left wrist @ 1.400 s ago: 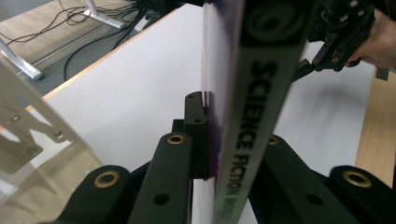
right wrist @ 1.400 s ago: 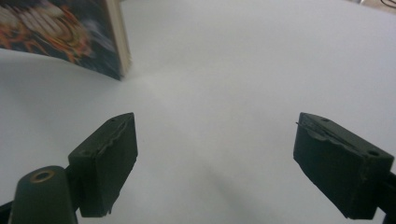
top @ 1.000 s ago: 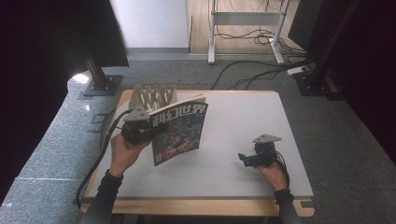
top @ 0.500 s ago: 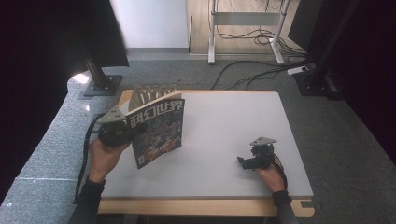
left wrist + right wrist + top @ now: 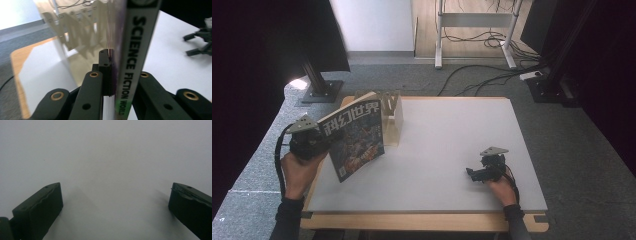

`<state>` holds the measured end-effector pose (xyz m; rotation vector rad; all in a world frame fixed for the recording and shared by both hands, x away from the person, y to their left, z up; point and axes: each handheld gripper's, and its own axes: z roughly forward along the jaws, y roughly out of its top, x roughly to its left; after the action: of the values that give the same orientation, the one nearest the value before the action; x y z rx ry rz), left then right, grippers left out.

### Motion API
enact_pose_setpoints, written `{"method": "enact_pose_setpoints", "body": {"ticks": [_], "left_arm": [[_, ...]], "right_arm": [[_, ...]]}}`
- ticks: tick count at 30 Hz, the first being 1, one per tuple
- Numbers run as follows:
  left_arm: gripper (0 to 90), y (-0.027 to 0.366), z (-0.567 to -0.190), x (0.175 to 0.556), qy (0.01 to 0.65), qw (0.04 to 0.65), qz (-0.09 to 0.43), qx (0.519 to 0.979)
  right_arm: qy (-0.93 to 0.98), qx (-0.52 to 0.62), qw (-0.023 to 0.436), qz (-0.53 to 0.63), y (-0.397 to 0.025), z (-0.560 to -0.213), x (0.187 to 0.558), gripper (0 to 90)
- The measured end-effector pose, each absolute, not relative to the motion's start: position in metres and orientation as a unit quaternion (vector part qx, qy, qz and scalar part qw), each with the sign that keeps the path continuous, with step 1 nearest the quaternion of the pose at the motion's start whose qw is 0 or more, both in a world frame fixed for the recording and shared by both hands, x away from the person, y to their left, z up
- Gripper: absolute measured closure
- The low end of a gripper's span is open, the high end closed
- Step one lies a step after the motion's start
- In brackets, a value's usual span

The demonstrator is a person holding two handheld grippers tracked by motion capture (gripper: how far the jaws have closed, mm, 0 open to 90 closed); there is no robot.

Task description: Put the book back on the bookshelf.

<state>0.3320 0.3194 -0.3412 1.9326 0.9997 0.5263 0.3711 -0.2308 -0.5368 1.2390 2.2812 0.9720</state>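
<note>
Your left gripper point(image 5: 314, 142) is clamped on the magazine point(image 5: 354, 135) spine, beside the wooden rack point(image 5: 393, 112). Misaligned, it may strike a divider and slip. Your right gripper point(image 5: 479, 172) rests spread apart.

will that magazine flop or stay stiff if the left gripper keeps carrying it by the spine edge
Probably fairly stiff: the magazine stands upright in the left gripper without visible sagging. The square spine suggests a thick issue, likely weighty. The glossy cover may slip, though the jaws look clamped near the spine.
</note>
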Motion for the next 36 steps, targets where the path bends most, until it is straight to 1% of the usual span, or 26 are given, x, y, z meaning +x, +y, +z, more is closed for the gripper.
{"method": "enact_pose_setpoints", "body": {"ticks": [2,11,24,27,33,36], "left_arm": [[82.8,0.325,-0.342,0.337,0.417,0.426,0.220,0.772],[82.8,0.332,-0.343,0.352,0.442,0.420,0.231,0.758],[82.8,0.327,-0.349,0.387,0.471,0.417,0.240,0.740],[82.8,0.323,-0.351,0.396,0.471,0.423,0.240,0.736],[82.7,0.313,-0.359,0.413,0.465,0.433,0.259,0.727],[82.5,0.309,-0.366,0.417,0.460,0.435,0.251,0.732]], "right_arm": [[0.809,0.439,0.184,0.345,-0.231,-0.537,0.371,0.0],[0.809,0.439,0.184,0.345,-0.231,-0.537,0.371,0.0],[0.809,0.439,0.184,0.345,-0.231,-0.537,0.371,0.0],[0.809,0.439,0.184,0.345,-0.231,-0.537,0.371,0.0],[0.808,0.440,0.184,0.346,-0.231,-0.537,0.371,0.0],[0.808,0.439,0.184,0.346,-0.231,-0.537,0.371,0.0]]}}
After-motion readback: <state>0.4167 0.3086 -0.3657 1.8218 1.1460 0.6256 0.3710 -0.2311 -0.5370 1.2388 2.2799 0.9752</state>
